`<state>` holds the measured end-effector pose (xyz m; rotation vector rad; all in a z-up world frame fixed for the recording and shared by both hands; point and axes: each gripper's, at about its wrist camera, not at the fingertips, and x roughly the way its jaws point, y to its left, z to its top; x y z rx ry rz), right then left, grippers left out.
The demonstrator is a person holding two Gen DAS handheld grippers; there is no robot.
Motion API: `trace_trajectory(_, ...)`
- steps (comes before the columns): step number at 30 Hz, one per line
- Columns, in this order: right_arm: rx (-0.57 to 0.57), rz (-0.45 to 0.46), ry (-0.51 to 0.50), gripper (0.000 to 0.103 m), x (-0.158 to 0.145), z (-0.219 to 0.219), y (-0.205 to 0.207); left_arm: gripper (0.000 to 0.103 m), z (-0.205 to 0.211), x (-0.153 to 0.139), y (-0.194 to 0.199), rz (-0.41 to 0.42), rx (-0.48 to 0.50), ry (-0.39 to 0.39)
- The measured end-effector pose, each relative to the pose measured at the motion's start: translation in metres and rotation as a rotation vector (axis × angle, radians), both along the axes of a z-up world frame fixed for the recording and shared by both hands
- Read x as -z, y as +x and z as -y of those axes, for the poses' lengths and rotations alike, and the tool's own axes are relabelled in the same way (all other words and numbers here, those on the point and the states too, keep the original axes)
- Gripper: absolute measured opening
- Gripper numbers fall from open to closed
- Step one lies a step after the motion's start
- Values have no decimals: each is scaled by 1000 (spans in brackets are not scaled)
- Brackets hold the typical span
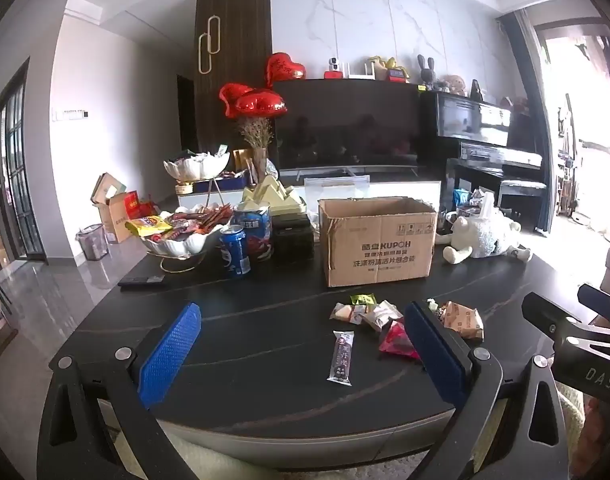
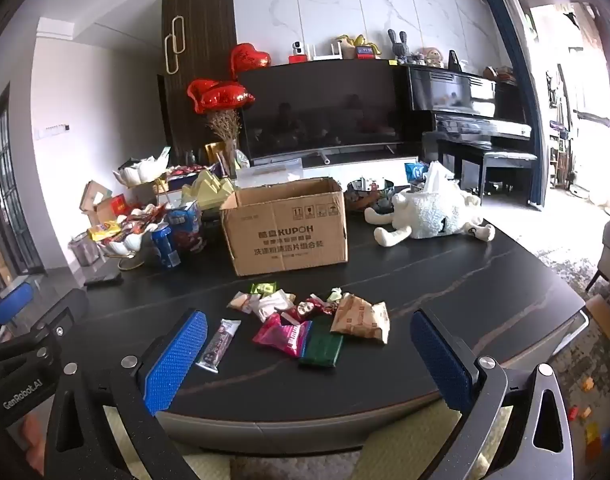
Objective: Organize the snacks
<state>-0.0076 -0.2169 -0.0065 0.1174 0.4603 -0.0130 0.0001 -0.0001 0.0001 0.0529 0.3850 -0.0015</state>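
My left claw [image 1: 301, 354] and my right claw [image 2: 309, 354] both hover over the near edge of the dark desk [image 2: 485, 280], jaws spread wide apart, nothing between the pads. The loose snacks [image 2: 309, 320] lie in a cluster on the desk, nearer than the open cardboard box [image 2: 289, 226] and apart from it.

Left wrist view: the long dark snack bar [image 1: 341, 358] lies alone between my left claw's fingers [image 1: 169, 350], nearest of the packets; the right finger hides part of the pile. The right claw's black frame [image 1: 573, 332] shows at the right border.

Right wrist view: the whole pile is visible, including a green packet [image 2: 321, 346], a pink packet [image 2: 281, 334] and a brown paper-coloured packet [image 2: 361, 316], which the left view cuts off or covers. The left claw's body [image 2: 29, 344] shows at the left border.

Edges and room: bare desk lies near the pile on both sides and to the right, up to the plush sheep [image 2: 429, 214]. The far left is crowded by a blue can [image 1: 235, 250] and a white bowl of snacks [image 1: 181, 236].
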Motion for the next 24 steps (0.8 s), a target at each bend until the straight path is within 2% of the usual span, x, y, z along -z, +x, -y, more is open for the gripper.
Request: trace_trajectory(24,-4,7,-10,102,-3,-2,-3,103,-5,-7,-3,34,-13,3)
